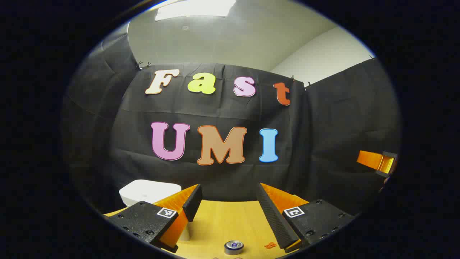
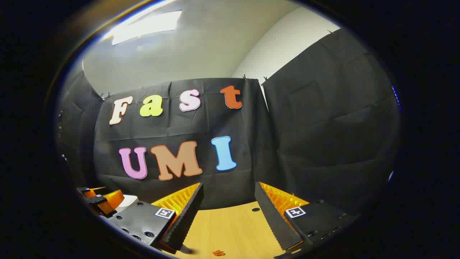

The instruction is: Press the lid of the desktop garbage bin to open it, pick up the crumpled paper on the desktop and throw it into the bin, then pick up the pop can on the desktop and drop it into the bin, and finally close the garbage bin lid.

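In the left gripper view, the left gripper is held above the light wooden tabletop with its 2 fingers spread wide apart and nothing between them. The white rounded plastic garbage bin stands at the far left of the table, behind the left finger and partly hidden by it, with its lid down. The pop can stands upright on the table near the bottom edge of that view, below the gap between the fingers; just its silvery round top is seen. A small orange scrap lies on the wood just to the can's right. The right gripper appears at the far right edge, raised well above the table. In the right gripper view, the right gripper also has its 2 fingers spread with nothing held. The left gripper is at the lower left there, with a bit of the white bin just behind it. The orange scrap lies on the tabletop near the bottom edge.
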`<state>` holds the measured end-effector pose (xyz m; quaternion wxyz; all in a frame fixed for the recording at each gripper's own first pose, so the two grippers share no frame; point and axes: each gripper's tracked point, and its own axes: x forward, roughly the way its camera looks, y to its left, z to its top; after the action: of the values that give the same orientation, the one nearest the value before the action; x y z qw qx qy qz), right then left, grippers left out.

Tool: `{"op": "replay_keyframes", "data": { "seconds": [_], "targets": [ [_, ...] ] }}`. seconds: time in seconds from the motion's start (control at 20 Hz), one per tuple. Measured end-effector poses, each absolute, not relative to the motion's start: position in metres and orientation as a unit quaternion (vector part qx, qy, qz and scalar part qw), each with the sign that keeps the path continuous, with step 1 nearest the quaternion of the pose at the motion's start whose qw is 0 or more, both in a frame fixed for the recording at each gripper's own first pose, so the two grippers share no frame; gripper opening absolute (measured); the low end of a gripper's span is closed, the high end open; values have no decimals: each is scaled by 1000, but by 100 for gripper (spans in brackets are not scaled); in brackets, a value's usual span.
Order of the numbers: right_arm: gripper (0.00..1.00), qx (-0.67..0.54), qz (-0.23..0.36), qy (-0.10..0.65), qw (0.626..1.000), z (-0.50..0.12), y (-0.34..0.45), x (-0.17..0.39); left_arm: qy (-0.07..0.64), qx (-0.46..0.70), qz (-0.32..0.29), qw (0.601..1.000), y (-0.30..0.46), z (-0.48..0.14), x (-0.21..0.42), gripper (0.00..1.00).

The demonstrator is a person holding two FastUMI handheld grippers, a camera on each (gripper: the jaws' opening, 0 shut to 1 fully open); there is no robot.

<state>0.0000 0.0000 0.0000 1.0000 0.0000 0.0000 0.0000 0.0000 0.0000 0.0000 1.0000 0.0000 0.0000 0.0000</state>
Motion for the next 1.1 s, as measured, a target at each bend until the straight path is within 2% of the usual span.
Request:
{"op": "replay_keyframes", "data": {
  "seconds": [0.3,0.65,0.9,1.1],
  "targets": [
    [95,-12,0,-12,1000,10,-8,9,8,-4,1,1000,-10,-5,8,92],
    [95,-30,34,3,999,0,22,35,1,18,18,1000,3,2,23,92],
    [95,-40,59,-9,997,4,40,45,-30,59,28,997,12,23,27,92],
    [96,-41,81,14,996,-15,56,55,-12,59,37,997,19,8,27,92]
  ]
}}
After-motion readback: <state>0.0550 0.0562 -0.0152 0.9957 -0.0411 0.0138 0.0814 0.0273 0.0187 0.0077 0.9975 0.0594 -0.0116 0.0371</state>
